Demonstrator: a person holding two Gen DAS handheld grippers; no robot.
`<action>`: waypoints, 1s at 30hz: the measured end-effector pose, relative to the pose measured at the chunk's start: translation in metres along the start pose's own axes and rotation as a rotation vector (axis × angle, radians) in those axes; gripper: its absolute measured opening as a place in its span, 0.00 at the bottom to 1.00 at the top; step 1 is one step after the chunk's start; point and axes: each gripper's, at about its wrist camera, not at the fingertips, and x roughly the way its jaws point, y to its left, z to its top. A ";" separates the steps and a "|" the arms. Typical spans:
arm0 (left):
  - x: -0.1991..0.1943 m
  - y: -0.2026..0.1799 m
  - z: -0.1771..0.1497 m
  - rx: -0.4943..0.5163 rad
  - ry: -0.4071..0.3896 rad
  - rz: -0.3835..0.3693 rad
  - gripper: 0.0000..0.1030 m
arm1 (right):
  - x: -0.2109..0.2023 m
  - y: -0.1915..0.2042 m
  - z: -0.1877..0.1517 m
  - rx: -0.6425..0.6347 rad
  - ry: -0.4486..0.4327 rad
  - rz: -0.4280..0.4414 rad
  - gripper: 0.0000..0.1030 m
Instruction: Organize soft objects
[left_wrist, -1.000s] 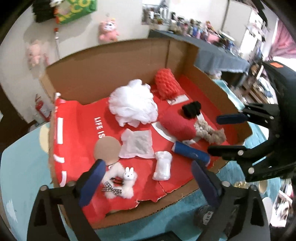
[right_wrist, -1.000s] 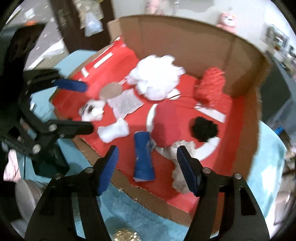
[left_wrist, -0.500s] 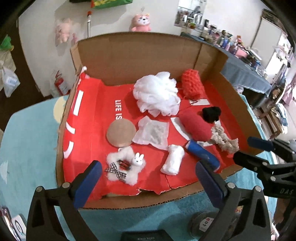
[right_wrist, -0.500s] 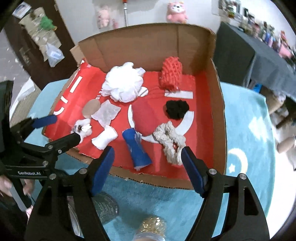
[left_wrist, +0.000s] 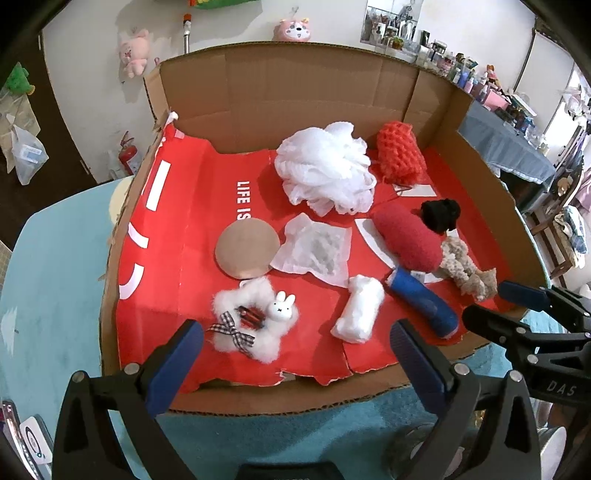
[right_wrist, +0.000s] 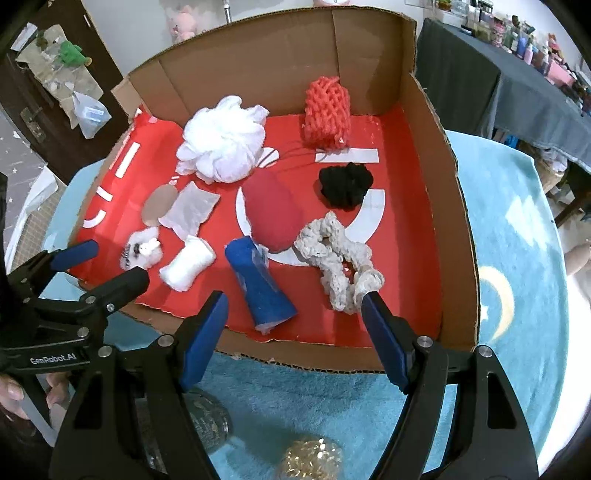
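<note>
We are pulling both grippers, left gripper (left_wrist: 291, 360) and right gripper (right_wrist: 293, 334), back nearer; jaws spread wide, empty. The cardboard tray (right_wrist: 447, 206) now shows whole, its soft objects lying spread apart.

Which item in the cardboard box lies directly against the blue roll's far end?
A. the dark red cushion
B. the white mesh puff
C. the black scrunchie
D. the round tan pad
A: in the right wrist view the dark red cushion meets the far end of the blue roll, while the other three lie apart from it.
</note>
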 end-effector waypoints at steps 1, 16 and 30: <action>0.001 0.000 0.000 0.003 0.002 0.005 1.00 | 0.001 0.000 0.000 0.004 0.002 -0.003 0.72; 0.003 0.002 0.000 0.001 -0.005 0.027 1.00 | 0.006 0.000 -0.002 0.008 0.005 -0.031 0.72; 0.004 0.003 -0.001 -0.005 -0.003 0.019 1.00 | 0.004 0.001 -0.003 -0.002 0.001 -0.036 0.72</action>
